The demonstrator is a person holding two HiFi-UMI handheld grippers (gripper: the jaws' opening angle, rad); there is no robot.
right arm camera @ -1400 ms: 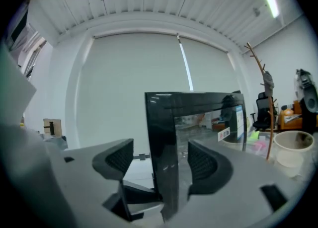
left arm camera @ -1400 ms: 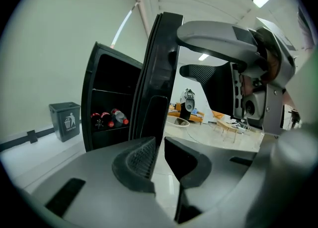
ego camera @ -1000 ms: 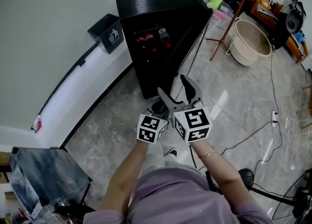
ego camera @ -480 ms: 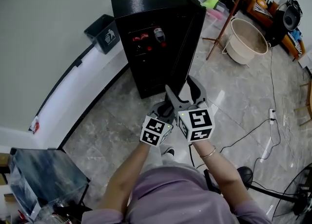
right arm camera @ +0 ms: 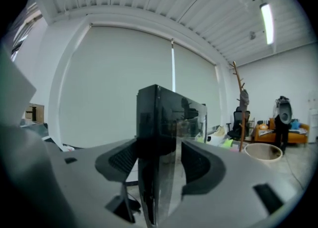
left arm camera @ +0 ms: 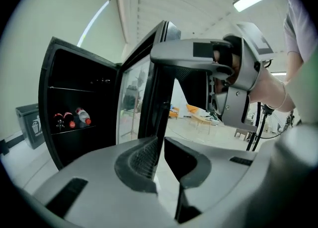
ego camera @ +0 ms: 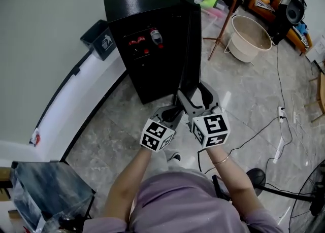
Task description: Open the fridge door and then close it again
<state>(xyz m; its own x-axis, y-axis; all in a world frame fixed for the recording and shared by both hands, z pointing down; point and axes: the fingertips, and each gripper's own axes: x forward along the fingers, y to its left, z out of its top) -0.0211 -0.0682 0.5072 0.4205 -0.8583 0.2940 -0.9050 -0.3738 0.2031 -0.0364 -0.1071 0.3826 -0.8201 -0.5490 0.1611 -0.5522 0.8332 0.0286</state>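
The black fridge (ego camera: 137,1) stands open, with bottles (ego camera: 147,39) on its shelf. Its glass door (ego camera: 190,49) swings out towards me, edge-on. My right gripper (ego camera: 194,95) has the door's free edge (right arm camera: 159,117) between its pads. Its jaws have just been closing and now sit against that edge. In the right gripper view, the right gripper (right arm camera: 158,160) straddles the dark door rim. My left gripper (ego camera: 170,112) hangs just left of it, shut on nothing. In the left gripper view, the left gripper (left arm camera: 159,157) points at the door (left arm camera: 144,98) and the fridge's inside (left arm camera: 74,98).
A dark waste bin (ego camera: 96,39) stands left of the fridge by the wall. A beige tub (ego camera: 249,36) and a wooden stand (ego camera: 223,19) are to the right. A power strip with cables (ego camera: 281,112) lies on the tiled floor, and a table (ego camera: 35,186) is at lower left.
The right jaws have narrowed onto the door's edge. Both grippers have shifted a little across the floor with the door, and the fridge now sits further left in the head view.
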